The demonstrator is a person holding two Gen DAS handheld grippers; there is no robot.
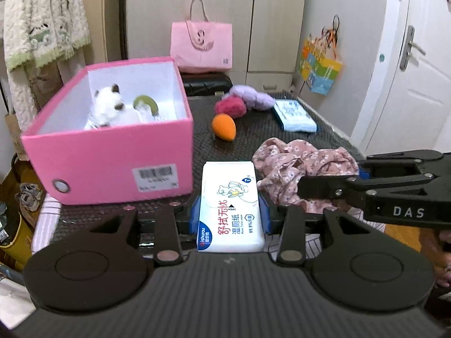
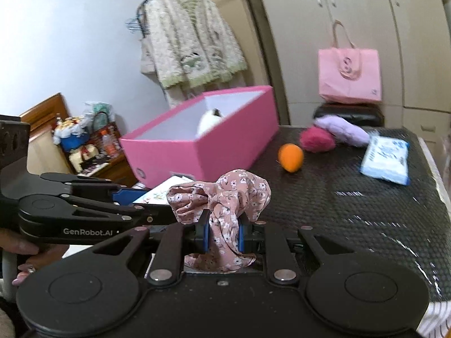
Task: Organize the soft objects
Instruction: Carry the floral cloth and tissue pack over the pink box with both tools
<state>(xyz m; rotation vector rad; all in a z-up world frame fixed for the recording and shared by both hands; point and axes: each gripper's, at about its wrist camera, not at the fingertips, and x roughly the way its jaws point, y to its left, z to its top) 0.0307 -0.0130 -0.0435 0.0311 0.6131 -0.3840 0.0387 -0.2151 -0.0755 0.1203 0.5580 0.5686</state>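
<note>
Right now I'm gripping a white wipes pack (image 1: 229,208) in the left gripper (image 1: 229,215), its blue pads (image 1: 195,219) pressing on both long sides, while the right gripper (image 2: 222,235) is clamping a pink floral scrunchie (image 2: 225,197). Ahead, the pink box (image 1: 112,155) is sitting open on the black mat (image 1: 253,132), holding a white plush (image 1: 108,107) and a green ring (image 1: 145,102); right of it are lying an orange sponge (image 1: 224,126), a magenta pom (image 1: 230,107), a lilac puff (image 1: 252,97) and a blue wipes pack (image 1: 294,115).
</note>
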